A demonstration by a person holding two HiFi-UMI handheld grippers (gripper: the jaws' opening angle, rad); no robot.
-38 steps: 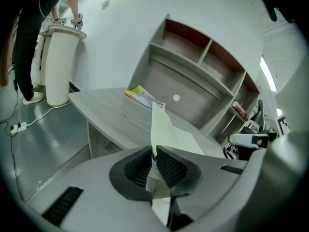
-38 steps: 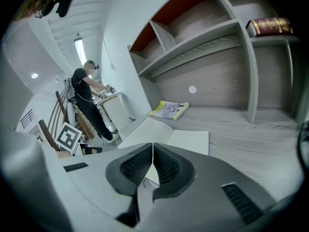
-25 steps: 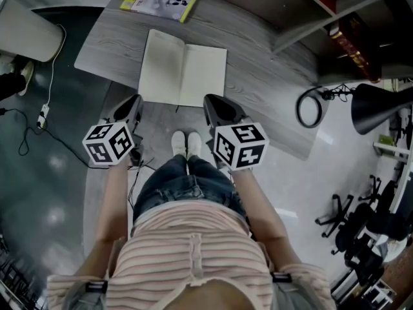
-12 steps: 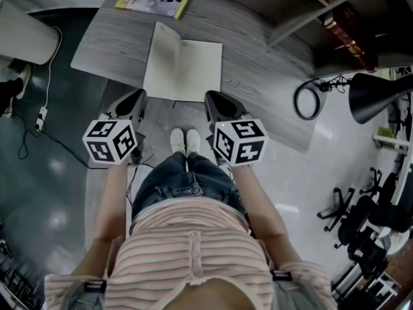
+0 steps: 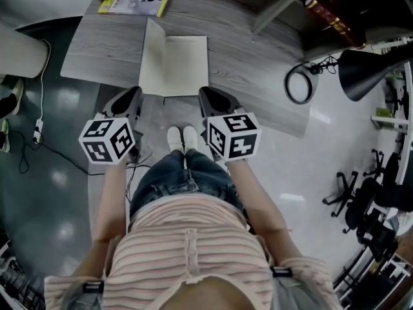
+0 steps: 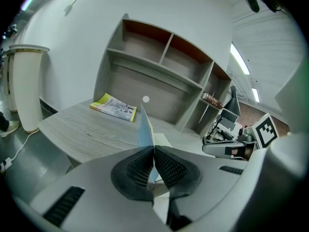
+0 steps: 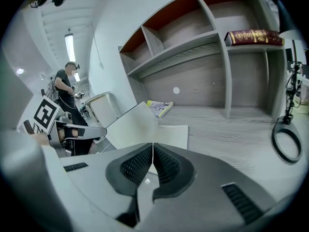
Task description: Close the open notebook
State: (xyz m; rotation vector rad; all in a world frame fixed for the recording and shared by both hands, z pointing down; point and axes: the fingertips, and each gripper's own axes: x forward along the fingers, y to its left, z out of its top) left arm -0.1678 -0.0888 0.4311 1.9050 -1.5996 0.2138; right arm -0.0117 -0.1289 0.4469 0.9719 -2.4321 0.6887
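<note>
Grey wood-grain desk (image 5: 258, 50) is occupied at its near edge by the notebook (image 5: 187, 66), right half flat, left leaf (image 6: 145, 127) raised steeply. That leaf is pinched in the clenched left tongs (image 6: 153, 151), while the right tongs (image 7: 153, 146) are closed on nothing near the flat half. If swung over carelessly, the thin leaf could be creased or pulled free, or the unpinned notebook dragged off the edge.

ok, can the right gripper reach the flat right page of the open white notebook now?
Probably yes: the right gripper sits by the near edge of the flat right page of the white notebook with nothing between. Its jaws are together and would need opening. The left gripper holds the raised left leaf.
</note>
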